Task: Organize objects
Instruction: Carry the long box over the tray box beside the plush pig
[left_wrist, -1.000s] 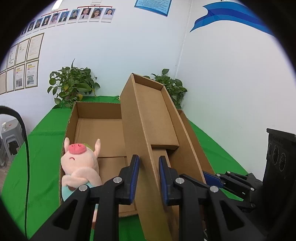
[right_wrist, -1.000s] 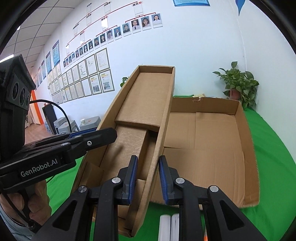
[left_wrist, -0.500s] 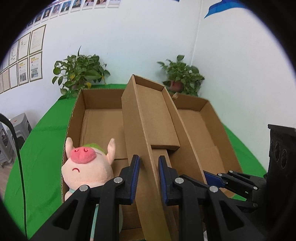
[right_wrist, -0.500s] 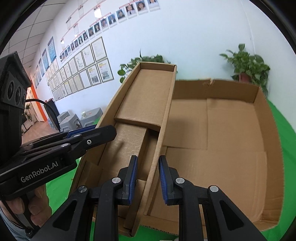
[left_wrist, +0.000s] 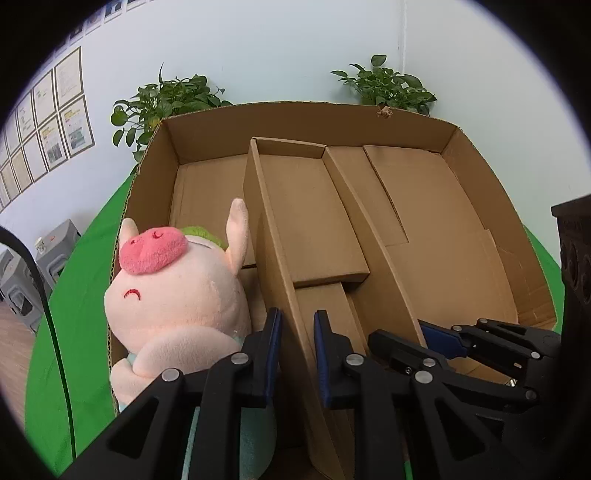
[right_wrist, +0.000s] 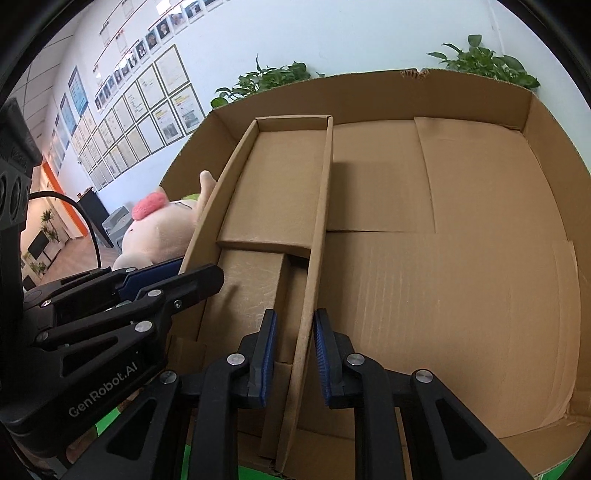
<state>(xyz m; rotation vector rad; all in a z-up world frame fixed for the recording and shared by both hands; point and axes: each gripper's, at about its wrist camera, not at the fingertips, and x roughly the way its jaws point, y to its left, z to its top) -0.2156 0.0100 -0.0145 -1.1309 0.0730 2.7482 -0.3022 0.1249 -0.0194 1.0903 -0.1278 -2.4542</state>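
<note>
Right wrist: tray wall (right_wrist: 314, 258) between jaws (clamped).

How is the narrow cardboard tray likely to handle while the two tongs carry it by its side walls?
The narrow cardboard tray is probably light: thin walls, nothing inside. Its long walls look bowed, though the fisheye may exaggerate, so it may flex or twist. With the left tongs and right tongs each pinching one wall's edge, it could tilt if one grip slips.

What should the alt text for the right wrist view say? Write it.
The right gripper clamps one wall of a narrow cardboard tray inside a large cardboard box. The left gripper grips its other wall, beside a pink plush pig.
</note>
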